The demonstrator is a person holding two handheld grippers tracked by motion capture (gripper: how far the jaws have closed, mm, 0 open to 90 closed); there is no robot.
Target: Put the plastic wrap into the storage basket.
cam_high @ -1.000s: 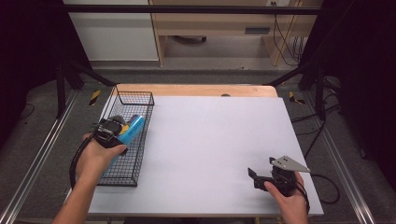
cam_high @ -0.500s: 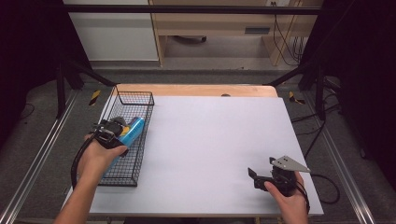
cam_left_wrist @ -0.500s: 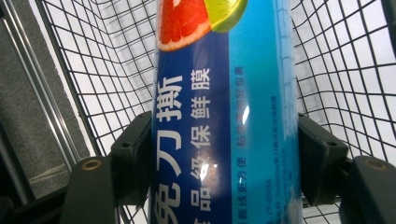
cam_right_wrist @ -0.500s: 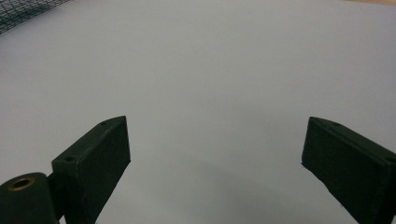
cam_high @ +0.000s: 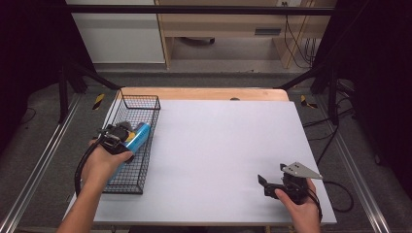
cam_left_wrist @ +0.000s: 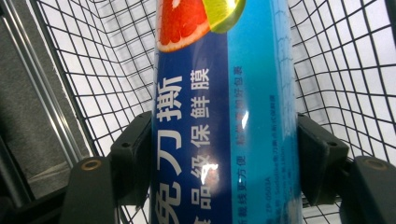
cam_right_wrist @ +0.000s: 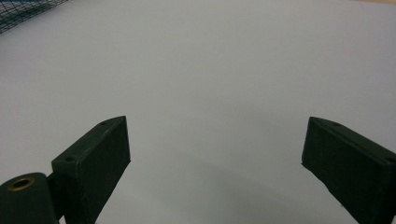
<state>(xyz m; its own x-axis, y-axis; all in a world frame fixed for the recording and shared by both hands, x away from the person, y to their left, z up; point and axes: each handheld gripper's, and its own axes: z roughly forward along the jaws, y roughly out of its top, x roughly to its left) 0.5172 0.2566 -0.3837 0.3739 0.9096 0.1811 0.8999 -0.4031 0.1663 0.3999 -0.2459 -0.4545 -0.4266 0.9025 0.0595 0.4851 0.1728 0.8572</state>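
A blue cylinder of cling film with a grapefruit and lime picture and Chinese print is clamped between both pads of my left gripper. In the high view that left gripper holds the blue cylinder over the black wire basket at the table's left side. My right gripper rests near the table's front right corner, and the right gripper view has its jaws wide apart with bare white table between them.
The basket's wire walls surround the cylinder closely on both sides. A white table top spreads between the two hands. Its wooden far edge and metal floor rails border the work area. A cable trails off the right gripper.
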